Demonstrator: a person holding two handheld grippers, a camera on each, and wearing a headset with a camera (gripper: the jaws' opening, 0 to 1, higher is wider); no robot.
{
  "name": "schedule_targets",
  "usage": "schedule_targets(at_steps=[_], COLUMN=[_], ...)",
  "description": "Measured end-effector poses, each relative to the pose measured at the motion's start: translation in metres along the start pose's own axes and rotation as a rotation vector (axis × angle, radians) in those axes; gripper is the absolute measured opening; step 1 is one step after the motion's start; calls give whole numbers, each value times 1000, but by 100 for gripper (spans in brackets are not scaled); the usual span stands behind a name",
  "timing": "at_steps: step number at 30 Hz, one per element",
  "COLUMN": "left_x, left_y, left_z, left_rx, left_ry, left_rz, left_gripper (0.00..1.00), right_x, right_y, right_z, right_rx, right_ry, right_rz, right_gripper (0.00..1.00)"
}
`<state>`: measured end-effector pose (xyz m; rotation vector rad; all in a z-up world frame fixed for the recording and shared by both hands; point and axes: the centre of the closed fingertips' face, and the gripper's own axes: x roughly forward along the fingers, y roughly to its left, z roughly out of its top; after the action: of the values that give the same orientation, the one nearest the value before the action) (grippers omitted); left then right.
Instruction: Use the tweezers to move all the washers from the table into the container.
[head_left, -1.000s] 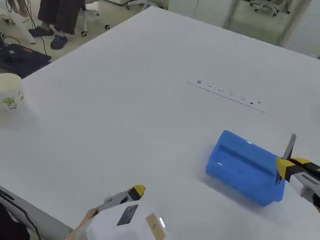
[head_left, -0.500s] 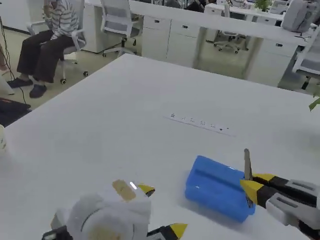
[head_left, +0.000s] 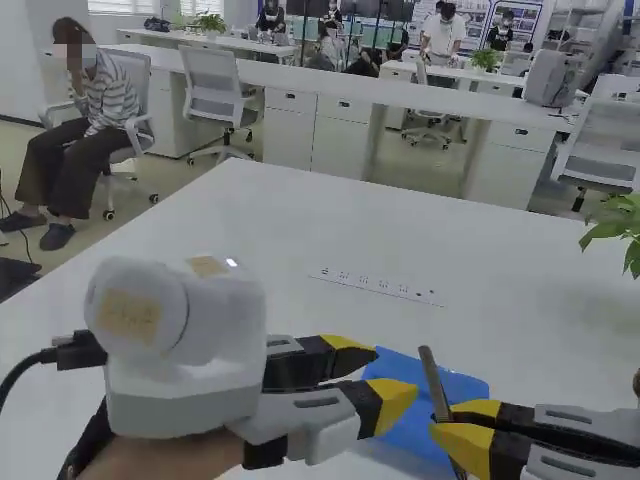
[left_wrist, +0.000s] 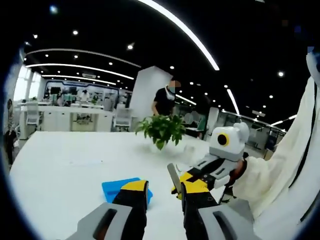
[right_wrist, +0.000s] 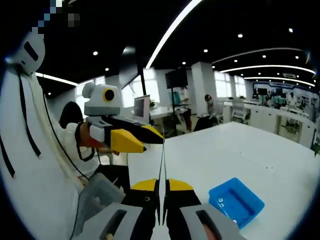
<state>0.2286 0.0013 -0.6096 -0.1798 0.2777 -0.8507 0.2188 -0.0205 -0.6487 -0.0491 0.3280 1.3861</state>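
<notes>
Right gripper view: blue container w/ pale specks inside; right gripper clamps tweezers; left gripper jaws apart

Bright ceiling strip lights, fisheye-warped edges

The left tongs and the right tongs both end in yellow tips over black, with pale grey and white bodies, and the tweezers are a dull silver-grey. The container is bright blue against the plain white tabletop. A plant has green leaves, and a seated person wears a top striped in grey and white with dark trousers.
</notes>
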Motion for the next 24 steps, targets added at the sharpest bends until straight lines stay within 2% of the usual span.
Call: schedule_targets(at_steps=[1,2,3,4,6,7,11,14,16,19,22,24], left_x=[1,3,4,5,7,9,14,16,13,14,16,16], left_y=[-2,-7,-9,-16,-25,-31,-45,-58,-65,-68,-72,-75], left_z=[2,4,4,2,1,-1,-3,-5,-3,0,1,4], left_rx=[-14,-27,-32,-16,-42,-52,-65,-44,-19,-39,-3,5], left_ry=[-8,-8,-1,18,35,59,95,127,120,123,130,131], left_rz=[-13,-44,-64,-111,-164,-206,-282,-353,-413,-426,-425,-430], left_gripper=[23,23,21,20,20,19,11,0,0,0,0,0], right_x=[-1,-3,-4,-5,-7,-8,-9,-11,-13,-15,-14,-14], right_y=[4,13,21,30,31,36,44,47,49,57,57,59], right_z=[1,3,5,8,6,4,-1,-4,-4,-2,-2,-4], right_rx=[5,14,20,29,34,42,26,32,27,35,34,64], right_ry=[-5,-17,-30,-45,-45,-39,-20,-17,-25,-39,-40,-29], right_rz=[25,76,124,165,171,205,239,252,259,286,272,281], right_gripper=[2,2,2,2,2,2,3,3,3,4,5,6])
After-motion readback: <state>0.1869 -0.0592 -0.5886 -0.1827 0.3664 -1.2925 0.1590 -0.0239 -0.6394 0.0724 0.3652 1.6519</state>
